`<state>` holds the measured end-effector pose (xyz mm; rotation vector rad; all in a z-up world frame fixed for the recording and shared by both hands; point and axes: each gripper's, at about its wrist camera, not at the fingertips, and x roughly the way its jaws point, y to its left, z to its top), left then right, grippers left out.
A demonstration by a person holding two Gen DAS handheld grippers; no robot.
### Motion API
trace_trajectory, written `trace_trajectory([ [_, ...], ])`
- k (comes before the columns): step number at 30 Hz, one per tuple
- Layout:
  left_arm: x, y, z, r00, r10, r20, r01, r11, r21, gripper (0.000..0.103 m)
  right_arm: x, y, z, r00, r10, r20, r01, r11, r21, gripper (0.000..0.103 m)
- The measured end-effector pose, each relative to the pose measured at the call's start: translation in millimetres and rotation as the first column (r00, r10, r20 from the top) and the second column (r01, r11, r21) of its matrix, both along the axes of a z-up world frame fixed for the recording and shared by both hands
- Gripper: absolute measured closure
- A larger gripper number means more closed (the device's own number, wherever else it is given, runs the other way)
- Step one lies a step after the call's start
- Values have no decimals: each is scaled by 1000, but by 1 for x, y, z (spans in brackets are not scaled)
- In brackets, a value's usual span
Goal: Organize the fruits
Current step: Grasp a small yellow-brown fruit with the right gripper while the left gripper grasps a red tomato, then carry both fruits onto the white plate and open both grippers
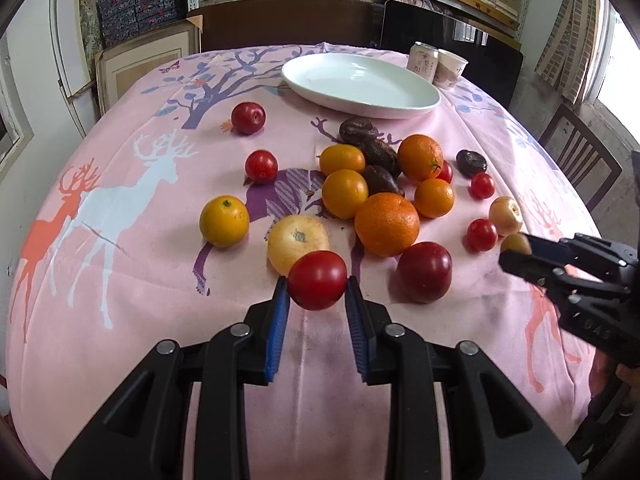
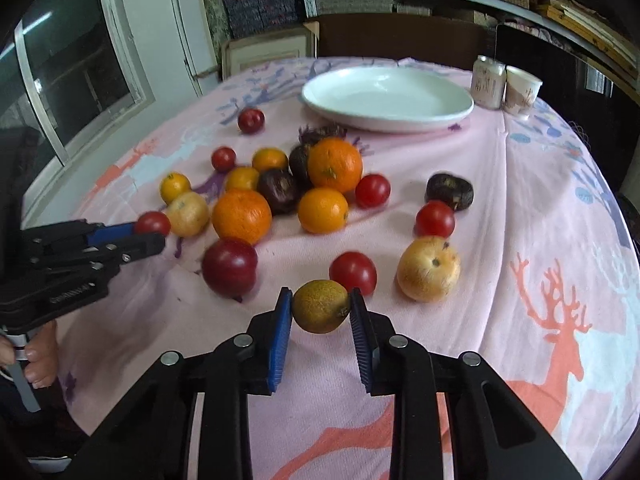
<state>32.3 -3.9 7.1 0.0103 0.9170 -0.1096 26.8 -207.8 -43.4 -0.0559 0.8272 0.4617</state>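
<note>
My left gripper [image 1: 317, 285] is shut on a red tomato [image 1: 316, 270], held just above the pink cloth. My right gripper [image 2: 320, 298] is shut on a small yellow-green fruit [image 2: 321, 312], also a little off the cloth. Each gripper shows at the edge of the other's view, the right gripper [image 1: 516, 254] with its fruit and the left gripper [image 2: 154, 234] with its tomato. Several loose fruits lie mid-table: a big orange [image 1: 387, 224], a dark red plum [image 1: 425, 271], a pale yellow apple [image 1: 294, 240] and dark fruits [image 1: 380, 156]. Behind them stands an empty white plate [image 1: 360, 84].
A can [image 1: 423, 60] and a paper cup [image 1: 451, 67] stand at the back right beside the plate. The round table's cloth [image 1: 120, 280] drops off at the near edge. A wooden chair [image 1: 580, 156] is at the right. A person's hand [image 2: 40, 356] grips the left tool.
</note>
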Motion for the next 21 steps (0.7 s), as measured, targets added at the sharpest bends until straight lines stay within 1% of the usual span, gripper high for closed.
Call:
trace_trajectory([
  [2, 4, -4, 16, 999, -24, 34, 23, 1000, 13, 76, -3, -9, 29, 996, 2, 94, -5, 999, 36, 74],
  [3, 8, -7, 28, 998, -43, 55, 42, 999, 22, 76, -2, -12, 44, 990, -2, 144, -3, 999, 36, 74],
  [6, 33, -22, 58, 988, -96, 120, 89, 994, 64, 76, 13, -13, 81, 956, -23, 292, 18, 1000, 19, 74],
  [8, 58, -32, 71, 983, -97, 157, 82, 992, 98, 76, 35, -10, 94, 935, -32, 354, 27, 999, 18, 73],
  [9, 76, -37, 75, 982, -93, 164, 77, 991, 105, 76, 50, -7, 94, 930, -40, 365, 37, 999, 15, 73],
  [11, 109, -42, 76, 985, -86, 149, 71, 992, 102, 76, 83, 0, 87, 942, -43, 334, 46, 999, 0, 73],
  [13, 145, -47, 69, 991, -68, 114, 57, 994, 93, 76, 114, 6, 73, 960, -47, 275, 52, 999, -12, 74],
  [14, 164, -48, 63, 994, -62, 88, 54, 994, 92, 76, 128, 8, 66, 969, -53, 242, 57, 998, -9, 76],
  [15, 178, -50, 57, 996, -58, 70, 52, 994, 93, 76, 142, 10, 59, 976, -53, 209, 57, 998, -10, 82],
  [16, 195, -52, 50, 997, -53, 48, 48, 994, 94, 76, 153, 15, 53, 981, -53, 188, 58, 998, -19, 85],
  [18, 226, -52, 35, 999, -35, 7, 34, 996, 82, 76, 179, 19, 41, 985, -58, 161, 65, 997, -41, 87],
  [20, 245, -50, 25, 1000, -11, -9, 12, 998, 65, 76, 202, 19, 33, 991, -50, 123, 54, 998, -30, 89],
  [21, 251, -47, 21, 1000, -5, -13, 5, 999, 40, 76, 208, 17, 31, 994, -33, 103, 35, 999, -19, 88],
])
